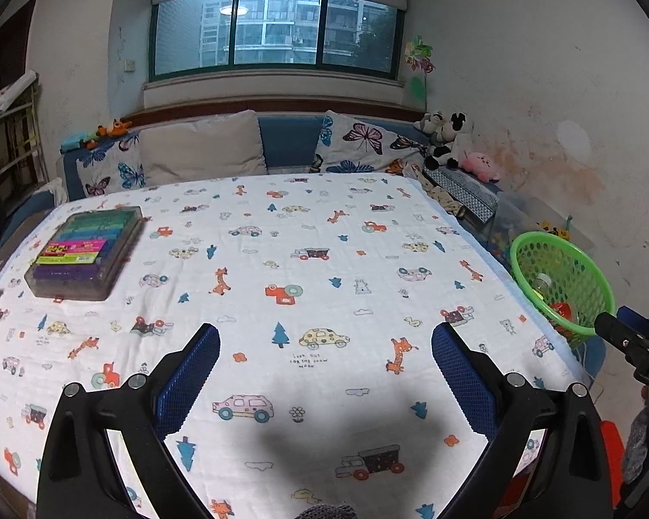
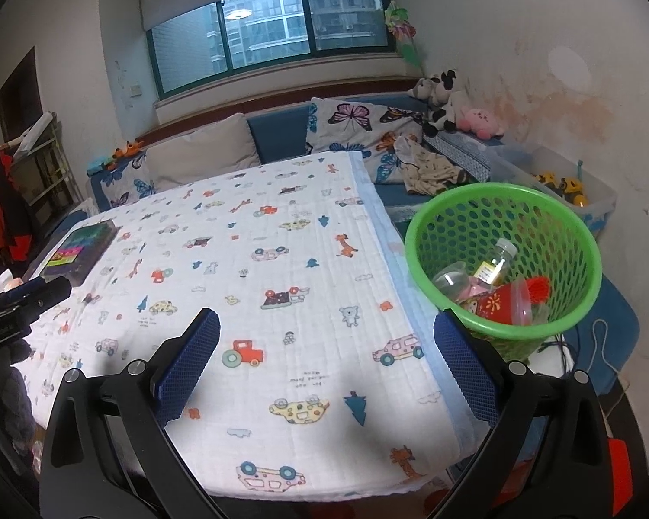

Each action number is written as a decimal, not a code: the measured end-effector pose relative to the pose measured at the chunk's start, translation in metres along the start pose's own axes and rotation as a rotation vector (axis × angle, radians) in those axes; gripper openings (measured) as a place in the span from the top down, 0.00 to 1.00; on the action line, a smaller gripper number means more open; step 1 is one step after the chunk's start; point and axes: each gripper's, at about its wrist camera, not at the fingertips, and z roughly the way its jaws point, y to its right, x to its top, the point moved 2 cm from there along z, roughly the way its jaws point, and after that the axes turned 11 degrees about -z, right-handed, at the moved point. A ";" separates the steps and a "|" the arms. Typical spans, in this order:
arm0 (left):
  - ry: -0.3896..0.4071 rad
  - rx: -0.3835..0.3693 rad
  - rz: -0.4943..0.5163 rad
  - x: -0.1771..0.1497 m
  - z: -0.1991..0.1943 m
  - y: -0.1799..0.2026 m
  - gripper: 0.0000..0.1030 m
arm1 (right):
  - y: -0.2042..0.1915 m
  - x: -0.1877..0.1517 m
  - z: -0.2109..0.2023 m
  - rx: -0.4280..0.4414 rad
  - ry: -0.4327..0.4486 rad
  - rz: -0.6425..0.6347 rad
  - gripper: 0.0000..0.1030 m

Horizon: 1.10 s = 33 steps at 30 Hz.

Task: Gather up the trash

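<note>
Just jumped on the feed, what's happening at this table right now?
A person is collecting trash with two handheld grippers. Both the left gripper and the right gripper are open and empty over the patterned tablecloth. The green basket beside the table already holds a bottle, a red cup and other bits. Only a box of coloured items sits on the cloth.

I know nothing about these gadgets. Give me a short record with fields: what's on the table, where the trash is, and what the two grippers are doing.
Surface: table under white cartoon-print cloth
On it: clear plastic box of coloured blocks
Trash: clear bottle and red wrapper in green plastic mesh basket, beside the table's right edge
Left gripper: open, empty
Right gripper: open, empty
</note>
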 end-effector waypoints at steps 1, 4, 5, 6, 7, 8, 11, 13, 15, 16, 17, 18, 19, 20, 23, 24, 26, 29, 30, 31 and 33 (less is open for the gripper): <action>0.009 0.010 0.005 -0.001 -0.002 0.000 0.08 | 0.000 0.000 0.000 -0.002 0.002 -0.001 0.04; 0.029 0.030 0.005 -0.001 -0.007 0.000 0.08 | -0.001 0.000 -0.002 -0.003 0.008 -0.002 0.04; 0.030 0.030 0.001 -0.002 -0.008 -0.001 0.08 | -0.002 0.000 -0.002 -0.002 0.010 -0.001 0.04; 0.032 0.030 -0.004 -0.002 -0.010 -0.001 0.08 | -0.002 0.000 -0.001 0.002 0.012 0.000 0.04; 0.034 0.033 -0.005 -0.003 -0.011 -0.002 0.08 | -0.003 -0.001 -0.001 0.004 0.013 0.001 0.04; 0.036 0.039 -0.006 -0.004 -0.012 -0.002 0.08 | -0.004 -0.001 0.000 0.007 0.013 0.001 0.04; 0.039 0.049 -0.009 -0.007 -0.014 -0.003 0.08 | -0.007 -0.001 -0.001 0.010 0.017 -0.005 0.04; 0.044 0.060 -0.012 -0.008 -0.016 -0.004 0.08 | -0.008 0.000 -0.002 0.005 0.023 -0.013 0.04; 0.053 0.069 -0.011 -0.009 -0.018 -0.004 0.08 | -0.010 -0.001 -0.003 0.003 0.029 -0.017 0.04; 0.058 0.075 -0.012 -0.009 -0.019 -0.003 0.08 | -0.011 0.000 -0.004 0.002 0.032 -0.021 0.04; 0.063 0.077 -0.015 -0.009 -0.020 -0.003 0.08 | -0.011 -0.001 -0.005 -0.001 0.035 -0.024 0.04; 0.065 0.079 -0.016 -0.009 -0.021 -0.002 0.08 | -0.012 -0.001 -0.005 -0.004 0.037 -0.027 0.04; 0.069 0.081 -0.018 -0.008 -0.022 -0.002 0.08 | -0.012 -0.001 -0.005 -0.006 0.039 -0.031 0.04; 0.075 0.086 -0.018 -0.008 -0.023 -0.002 0.08 | -0.012 -0.001 -0.006 -0.007 0.042 -0.034 0.04; 0.085 0.101 -0.013 -0.009 -0.025 -0.002 0.08 | -0.012 -0.002 -0.006 -0.006 0.044 -0.031 0.04; 0.086 0.102 -0.015 -0.010 -0.026 -0.002 0.08 | -0.012 -0.002 -0.006 -0.004 0.045 -0.029 0.04; 0.087 0.108 -0.016 -0.010 -0.026 -0.003 0.08 | -0.013 -0.002 -0.006 -0.004 0.044 -0.029 0.04; 0.086 0.110 -0.018 -0.012 -0.026 -0.003 0.08 | -0.014 -0.001 -0.006 -0.001 0.044 -0.031 0.04; 0.086 0.111 -0.019 -0.011 -0.027 -0.003 0.08 | -0.014 -0.001 -0.006 -0.003 0.044 -0.032 0.04; 0.086 0.114 -0.018 -0.012 -0.027 -0.004 0.08 | -0.014 -0.002 -0.006 -0.003 0.043 -0.032 0.04; 0.084 0.111 -0.019 -0.012 -0.026 -0.004 0.08 | -0.014 -0.002 -0.006 -0.001 0.043 -0.029 0.04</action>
